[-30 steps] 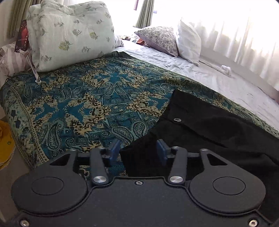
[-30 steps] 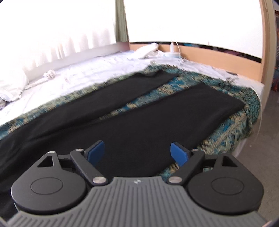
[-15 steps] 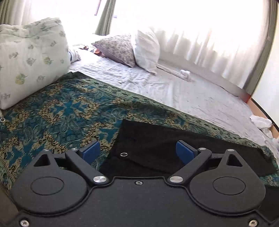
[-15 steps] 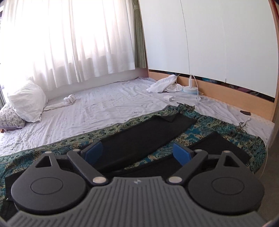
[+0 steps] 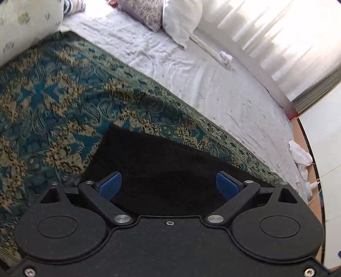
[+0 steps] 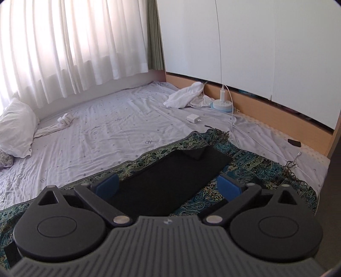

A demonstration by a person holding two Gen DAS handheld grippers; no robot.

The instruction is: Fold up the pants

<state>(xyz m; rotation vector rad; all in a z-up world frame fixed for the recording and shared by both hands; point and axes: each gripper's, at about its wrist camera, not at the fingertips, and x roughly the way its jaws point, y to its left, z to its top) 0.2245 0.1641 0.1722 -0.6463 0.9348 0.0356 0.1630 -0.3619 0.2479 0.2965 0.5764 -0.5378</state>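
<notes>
The black pants [image 5: 162,168] lie flat on a teal and gold paisley throw [image 5: 55,119] spread over the near side of the bed. In the left wrist view their near-left corner shows as a dark slab with a straight far edge running off to the right. In the right wrist view one black leg [image 6: 170,181] reaches away across the throw [image 6: 251,168], its far end slightly rumpled and folded over on itself, stopping short of the throw's fringed far edge.

The left gripper [image 5: 168,186] hangs above the pants, tilted down at them. Its blue fingers [image 5: 109,185] stand wide apart, having just been opening, with nothing pinched between them; the cloth seen in the gap lies below on the bed. The right gripper [image 6: 168,187] is likewise above the pants, its blue fingers [image 6: 229,187] spread wide and just opened further, empty, with the black leg showing in the gap.

Beyond the throw stretches a pale, wrinkled sheet [image 6: 110,136]. On its far left rests a white pillow [image 6: 17,130], with a small knotted white cloth [image 6: 65,120] just to its right. To the far right lie a crumpled white garment [image 6: 185,95], a round white and blue device [image 6: 222,105] with a cable, and a small white charger block [image 6: 192,118]. White curtains [image 6: 70,42] hang behind the bed, and a wooden board [image 6: 266,106] runs along the right wall. The left view also shows a patterned pillow [image 5: 147,10] at the far end.
</notes>
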